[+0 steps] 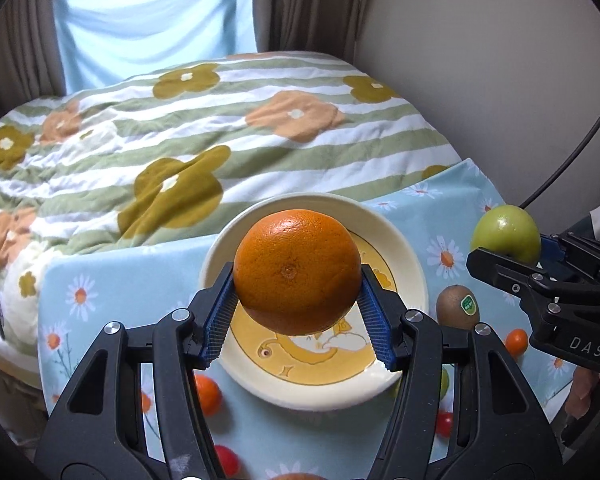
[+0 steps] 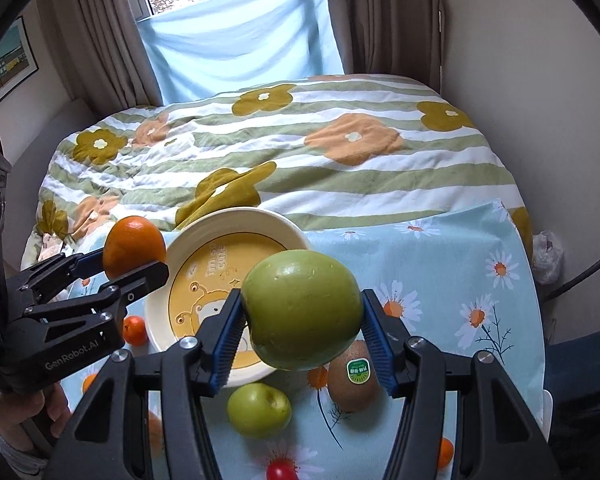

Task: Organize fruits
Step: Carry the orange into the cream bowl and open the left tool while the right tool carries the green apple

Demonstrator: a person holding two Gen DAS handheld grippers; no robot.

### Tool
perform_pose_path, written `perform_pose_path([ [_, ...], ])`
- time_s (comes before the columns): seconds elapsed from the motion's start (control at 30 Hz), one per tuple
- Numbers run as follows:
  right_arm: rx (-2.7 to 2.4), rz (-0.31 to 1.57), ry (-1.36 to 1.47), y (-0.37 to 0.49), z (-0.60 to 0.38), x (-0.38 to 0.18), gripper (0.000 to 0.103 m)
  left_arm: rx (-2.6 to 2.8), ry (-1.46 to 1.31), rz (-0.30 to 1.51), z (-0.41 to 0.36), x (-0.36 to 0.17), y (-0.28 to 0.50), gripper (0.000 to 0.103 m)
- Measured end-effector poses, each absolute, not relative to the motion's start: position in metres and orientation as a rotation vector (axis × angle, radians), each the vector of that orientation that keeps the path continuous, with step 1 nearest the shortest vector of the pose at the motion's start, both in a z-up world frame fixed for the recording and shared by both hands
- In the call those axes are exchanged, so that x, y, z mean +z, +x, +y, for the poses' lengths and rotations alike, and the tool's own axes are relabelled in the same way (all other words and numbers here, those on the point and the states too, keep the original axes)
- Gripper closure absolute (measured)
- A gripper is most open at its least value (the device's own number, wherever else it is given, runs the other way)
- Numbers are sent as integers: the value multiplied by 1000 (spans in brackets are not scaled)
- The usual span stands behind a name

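Left claw (image 1: 298,304) is clamped on the large round orange (image 1: 297,271), blue ribbed pads (image 1: 219,320) pressed to both sides, fruit off the surface and sitting over the cream round plate with the yellow cartoon centre (image 1: 414,280). Right claw (image 2: 304,328) is gripping the big green apple (image 2: 302,312) the same way, blue pads on either flank, held up above the near-right edge of that plate (image 2: 204,236). From the right wrist view the left claw (image 2: 140,264) comes in from the left with the orange (image 2: 134,246) at the plate's left rim; from the left wrist view the right claw (image 1: 512,256) enters from the right with the apple (image 1: 506,234) beside the plate, clear of it. Plate interior is bare, no fruit in it. Plate sits on the light-blue daisy-print cloth (image 2: 460,272) covering the worktop. Loose on the cloth: brown kiwi with a green sticker (image 2: 352,380) just right of the plate, smaller green apple (image 2: 259,410) near the plate's front edge, small mandarin (image 2: 135,330) at the plate's left, red cherry tomato (image 2: 281,470) at the bottom edge, another small orange fruit (image 2: 446,454) lower right. Behind the worktop is a bed with a green-striped floral quilt (image 2: 300,160), then a pale blue sheet hung over the window (image 2: 240,52) between brown curtains (image 2: 104,40). Part of a hand (image 2: 32,404) shows at lower left under the left claw's body.
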State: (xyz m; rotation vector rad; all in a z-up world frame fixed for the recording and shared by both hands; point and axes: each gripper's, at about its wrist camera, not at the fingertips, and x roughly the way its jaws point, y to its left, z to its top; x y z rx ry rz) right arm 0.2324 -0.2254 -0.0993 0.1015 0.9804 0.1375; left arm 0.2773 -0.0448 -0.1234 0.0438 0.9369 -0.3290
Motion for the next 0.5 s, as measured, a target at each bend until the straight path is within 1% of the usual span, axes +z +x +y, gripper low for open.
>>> perform_pose_path([
  [0.27, 55, 1009, 142, 262, -223, -113, 50, -399, 128, 1013, -55, -164, 324, 40],
  [0.5, -5, 1034, 163, 268, -227, -122, 50, -436, 228, 1046, -70, -193, 344, 40],
])
